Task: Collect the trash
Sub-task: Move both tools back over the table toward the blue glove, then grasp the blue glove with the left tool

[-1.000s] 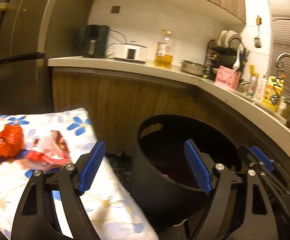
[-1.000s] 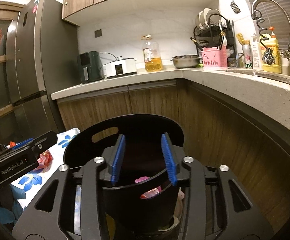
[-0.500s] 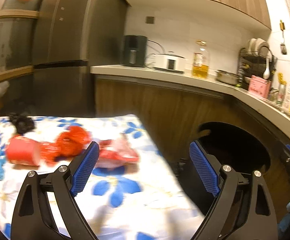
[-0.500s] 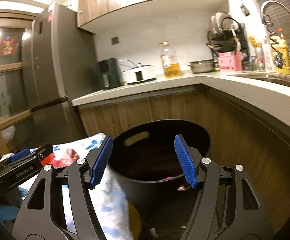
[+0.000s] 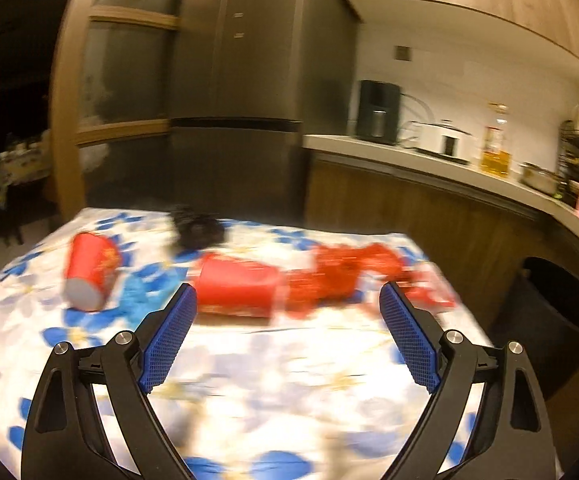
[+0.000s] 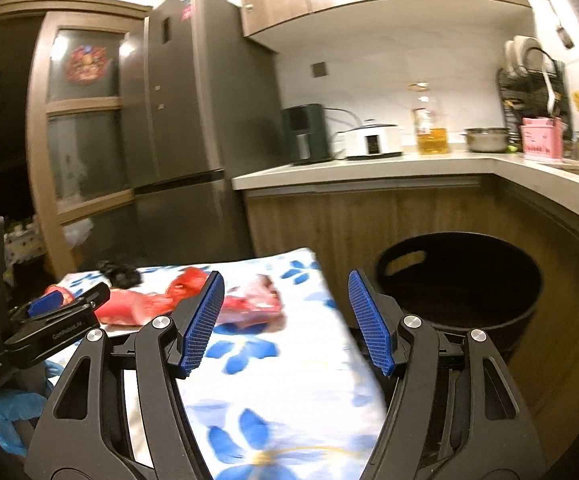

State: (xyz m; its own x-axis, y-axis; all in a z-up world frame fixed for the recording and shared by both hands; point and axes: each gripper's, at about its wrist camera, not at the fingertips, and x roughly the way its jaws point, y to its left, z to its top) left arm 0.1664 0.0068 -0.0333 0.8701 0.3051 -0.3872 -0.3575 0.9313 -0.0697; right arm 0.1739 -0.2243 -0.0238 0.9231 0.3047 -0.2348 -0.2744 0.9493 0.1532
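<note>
Both tools have swung away from the black bin [image 6: 459, 280] and back over the counter [image 5: 289, 360] with its blue-flowered cloth. The right tool [image 6: 285, 320] has just been opening its jaws; they now stand wide with nothing between them. The left tool [image 5: 287, 336] is wide and empty too. That reads as one drop finished and the next pickup starting.

Ahead of the left tool, just beyond its pads, lies a red paper cup [image 5: 237, 290] on its side. A second red cup [image 5: 89, 274] lies further left, and crumpled red wrappers [image 5: 353, 276] trail off to the right. A dark clump [image 5: 197, 226] sits beyond them; motion blur makes it hard to identify. The bin stands to the right of both tools, beside the counter's edge.
</note>
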